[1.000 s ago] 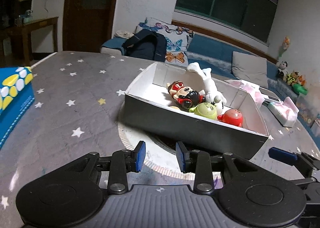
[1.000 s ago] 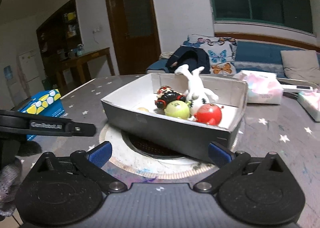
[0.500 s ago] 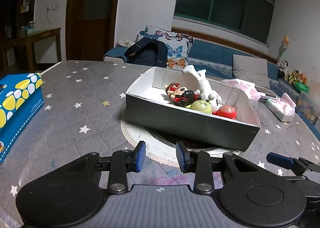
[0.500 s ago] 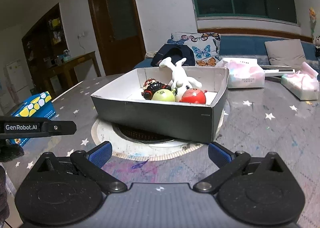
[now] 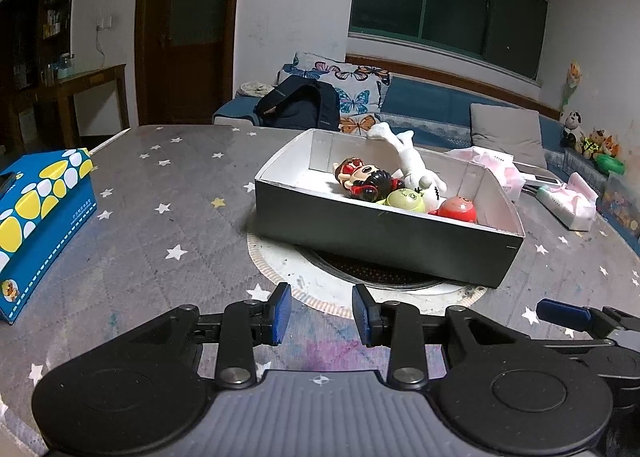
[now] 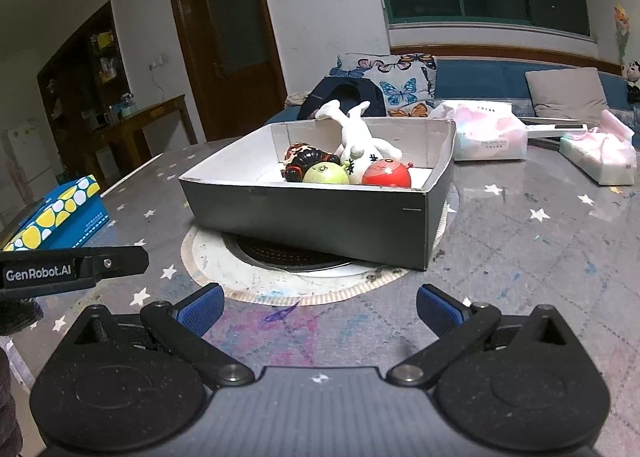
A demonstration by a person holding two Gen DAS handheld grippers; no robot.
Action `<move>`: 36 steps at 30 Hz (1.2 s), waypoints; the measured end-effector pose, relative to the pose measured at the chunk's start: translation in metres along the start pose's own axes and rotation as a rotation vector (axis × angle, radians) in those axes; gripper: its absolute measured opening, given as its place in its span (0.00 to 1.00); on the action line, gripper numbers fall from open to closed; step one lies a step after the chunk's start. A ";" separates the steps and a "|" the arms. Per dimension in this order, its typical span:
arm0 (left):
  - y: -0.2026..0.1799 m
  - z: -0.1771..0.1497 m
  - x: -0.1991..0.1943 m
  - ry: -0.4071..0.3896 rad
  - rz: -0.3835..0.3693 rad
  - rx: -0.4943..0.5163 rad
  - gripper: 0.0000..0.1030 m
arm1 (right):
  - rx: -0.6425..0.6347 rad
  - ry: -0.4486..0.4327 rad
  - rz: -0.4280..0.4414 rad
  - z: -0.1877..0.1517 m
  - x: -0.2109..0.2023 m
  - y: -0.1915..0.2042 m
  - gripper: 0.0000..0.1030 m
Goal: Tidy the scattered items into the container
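Both tongs hover empty above the starry worktop, the left tongs narrowly parted, the right tongs wide, facing the container just ahead, apparently because its four toys are already tidied inside.

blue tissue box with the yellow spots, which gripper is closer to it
Left. The left gripper sits beside the blue tissue box; the right gripper lies farther away, past it.

Grey box on round mat, white rabbit upside down, doll, green and red toys inside, possibly touching.
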State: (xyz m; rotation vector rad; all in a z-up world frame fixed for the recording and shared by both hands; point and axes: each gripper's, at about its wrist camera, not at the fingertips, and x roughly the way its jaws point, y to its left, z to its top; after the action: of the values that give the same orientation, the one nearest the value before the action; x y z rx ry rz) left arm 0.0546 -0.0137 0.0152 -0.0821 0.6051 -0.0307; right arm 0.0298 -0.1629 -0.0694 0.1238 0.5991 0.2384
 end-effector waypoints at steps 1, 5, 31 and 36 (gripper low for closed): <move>0.000 0.000 0.000 0.000 0.000 0.001 0.35 | 0.002 0.002 -0.002 0.000 0.000 0.000 1.00; 0.000 -0.001 -0.001 -0.001 -0.002 0.001 0.35 | 0.001 0.010 -0.018 0.000 0.001 0.000 1.00; -0.002 -0.003 0.005 0.008 0.008 0.012 0.35 | -0.046 0.004 -0.032 0.005 0.001 0.008 1.00; -0.002 -0.003 0.010 0.015 0.009 0.013 0.35 | -0.051 0.009 -0.033 0.005 0.005 0.008 1.00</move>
State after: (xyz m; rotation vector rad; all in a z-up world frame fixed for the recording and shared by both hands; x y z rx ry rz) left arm 0.0608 -0.0166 0.0075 -0.0668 0.6200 -0.0268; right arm 0.0352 -0.1541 -0.0660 0.0634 0.6030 0.2223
